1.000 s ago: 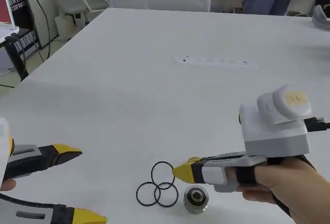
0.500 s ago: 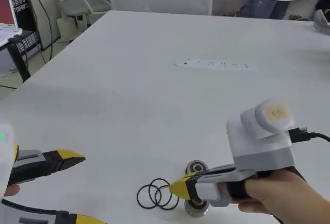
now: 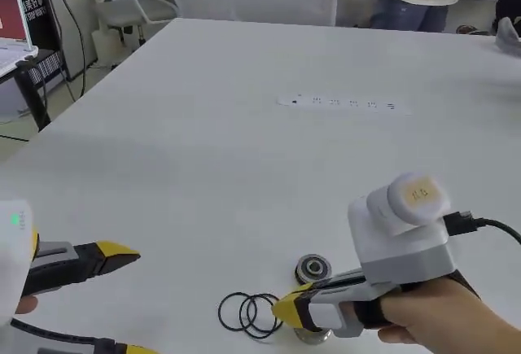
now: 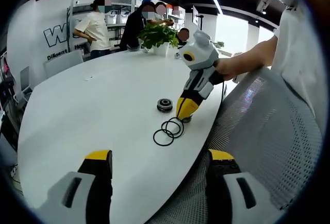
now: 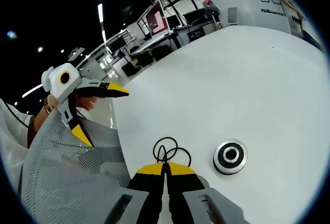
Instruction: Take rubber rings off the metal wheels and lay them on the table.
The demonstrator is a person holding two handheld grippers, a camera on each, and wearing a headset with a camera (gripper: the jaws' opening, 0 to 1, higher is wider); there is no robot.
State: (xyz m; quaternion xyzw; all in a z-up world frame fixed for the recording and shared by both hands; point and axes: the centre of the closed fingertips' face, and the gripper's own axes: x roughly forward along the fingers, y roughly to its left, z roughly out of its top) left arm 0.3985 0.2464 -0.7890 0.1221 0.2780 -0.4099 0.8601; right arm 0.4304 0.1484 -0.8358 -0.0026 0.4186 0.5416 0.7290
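Right tongs are closed, tips at the loose rings lying on the counter near a wheel, while left tongs gape open, well apart.

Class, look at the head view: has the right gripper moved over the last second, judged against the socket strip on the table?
Yes. The right gripper has drawn back toward the person, farther from the socket strip, and a little to the left.

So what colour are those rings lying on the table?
The rubber rings are black; the head view shows them best.
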